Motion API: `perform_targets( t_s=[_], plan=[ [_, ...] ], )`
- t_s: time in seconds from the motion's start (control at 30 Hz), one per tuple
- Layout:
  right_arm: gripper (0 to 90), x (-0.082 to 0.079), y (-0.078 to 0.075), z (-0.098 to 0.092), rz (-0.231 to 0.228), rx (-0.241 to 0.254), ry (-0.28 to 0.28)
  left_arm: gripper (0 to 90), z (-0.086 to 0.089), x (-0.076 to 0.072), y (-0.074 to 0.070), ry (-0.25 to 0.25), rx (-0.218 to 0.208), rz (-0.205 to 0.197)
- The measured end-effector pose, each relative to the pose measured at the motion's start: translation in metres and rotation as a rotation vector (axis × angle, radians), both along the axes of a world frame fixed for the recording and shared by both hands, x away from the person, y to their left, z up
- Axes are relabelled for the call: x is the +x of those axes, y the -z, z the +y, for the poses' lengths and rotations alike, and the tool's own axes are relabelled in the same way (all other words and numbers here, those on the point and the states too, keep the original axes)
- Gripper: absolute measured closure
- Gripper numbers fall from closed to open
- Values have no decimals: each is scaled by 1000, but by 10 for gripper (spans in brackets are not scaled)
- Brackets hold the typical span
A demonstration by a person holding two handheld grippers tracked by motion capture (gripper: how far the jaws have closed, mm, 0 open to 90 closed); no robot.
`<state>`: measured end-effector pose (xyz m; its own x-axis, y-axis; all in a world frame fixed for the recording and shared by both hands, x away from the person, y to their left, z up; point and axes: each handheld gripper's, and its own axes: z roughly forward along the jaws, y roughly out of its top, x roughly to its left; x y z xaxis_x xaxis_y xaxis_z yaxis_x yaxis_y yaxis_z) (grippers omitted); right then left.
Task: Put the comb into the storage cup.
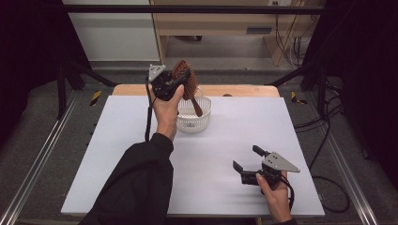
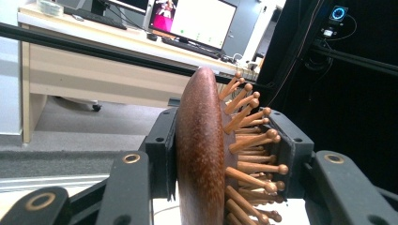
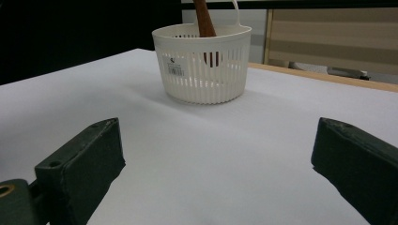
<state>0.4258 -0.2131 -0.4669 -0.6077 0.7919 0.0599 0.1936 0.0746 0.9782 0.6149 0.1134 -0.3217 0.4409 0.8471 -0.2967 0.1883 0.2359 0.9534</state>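
Nearest my lens in the left gripper view, the wooden hairbrush sits clamped in my left hand-held gripper: one jaw presses its smooth domed back, the other meets the round-tipped wooden bristles. From the high view I see that hand-held gripper raised above the far side of the tabletop, the brush head up and the handle slanting down into the white slotted basket. The right gripper view shows the handle's end inside the basket, behind its ribs; I cannot tell whether it touches the bottom. The basket stands upright on the white tabletop near its far edge.

My right hand-held gripper rests low near the front right of the tabletop, well apart from the basket, its jaws spread wide with nothing between them, pointing toward the basket.
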Motion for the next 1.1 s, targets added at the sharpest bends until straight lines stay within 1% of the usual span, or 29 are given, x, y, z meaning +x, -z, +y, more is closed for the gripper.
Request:
perform_targets(
  t_s=[0.27,0.4,0.7,1.1],
  plan=[
    [30,0,0,0,1,-1,0,509,-2,2,6,-6,-2,4],
    [30,0,0,0,0,0,1,509,-2,3,10,-8,6,12],
    [30,0,0,0,0,0,1,509,-6,4,17,-9,1,21],
    [30,0,0,0,2,-1,1,508,-8,4,21,-8,2,25]
  ],
)
